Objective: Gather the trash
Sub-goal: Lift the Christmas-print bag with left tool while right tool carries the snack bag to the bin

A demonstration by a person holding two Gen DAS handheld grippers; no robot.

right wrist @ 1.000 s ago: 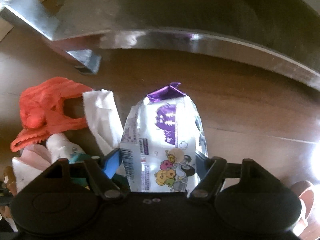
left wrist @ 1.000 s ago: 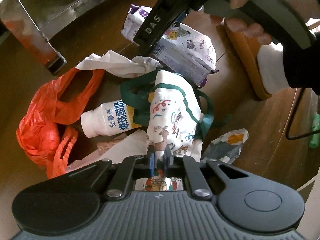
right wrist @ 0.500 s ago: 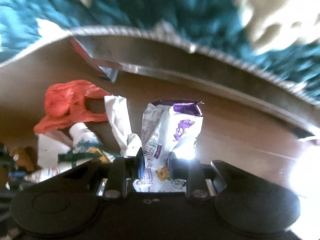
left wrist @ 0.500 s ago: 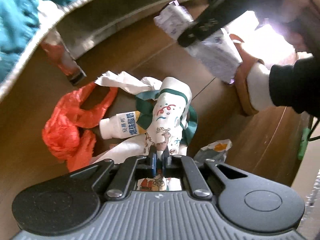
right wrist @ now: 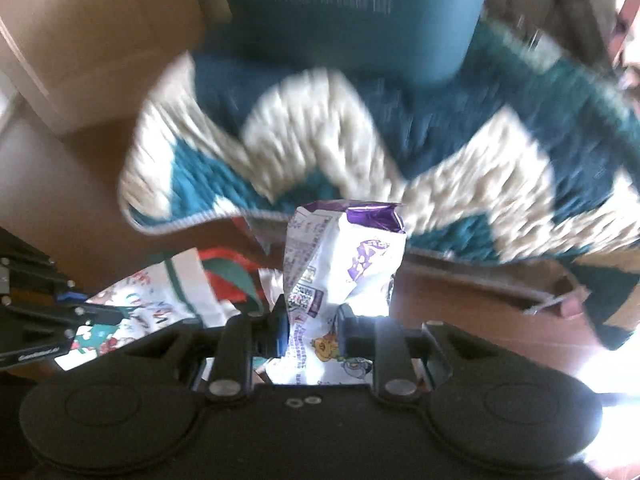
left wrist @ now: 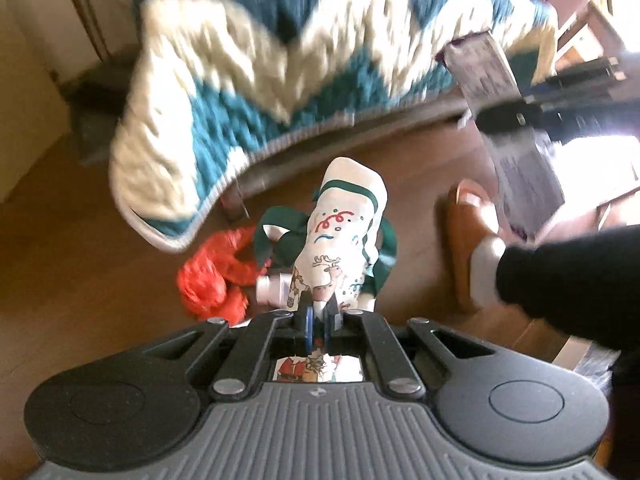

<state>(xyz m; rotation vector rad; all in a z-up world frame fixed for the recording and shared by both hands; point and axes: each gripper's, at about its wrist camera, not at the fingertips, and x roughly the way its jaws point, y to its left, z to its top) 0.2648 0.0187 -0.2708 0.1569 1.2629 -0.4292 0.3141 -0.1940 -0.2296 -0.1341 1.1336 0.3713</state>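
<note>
Both tongs carry a load above the floor litter.

Left wrist view: the left gripper (left wrist: pixel 316 316) is clamped on the printed bag (left wrist: pixel 344 240), which hangs over the red plastic bag (left wrist: pixel 212 276) and bottle (left wrist: pixel 272 290) at 9 o'clock; a slipper (left wrist: pixel 468 236) crowds 3 o'clock, so swinging there risks a snag.
Right wrist view: the right gripper (right wrist: pixel 312 330) pinches the snack wrapper (right wrist: pixel 344 264) low down; its slick foil could slip. The blanket (right wrist: pixel 360 140) edge overhangs at 12 o'clock, with open floor at 9 o'clock.

Motion blur smears the teal and cream blanket (left wrist: pixel 248 80) in both your views. Your patterned bag (left wrist: pixel 340 248) hides most of the white bottle (left wrist: pixel 272 290), and the snack packet's (right wrist: pixel 340 264) small print stays unreadable.
</note>
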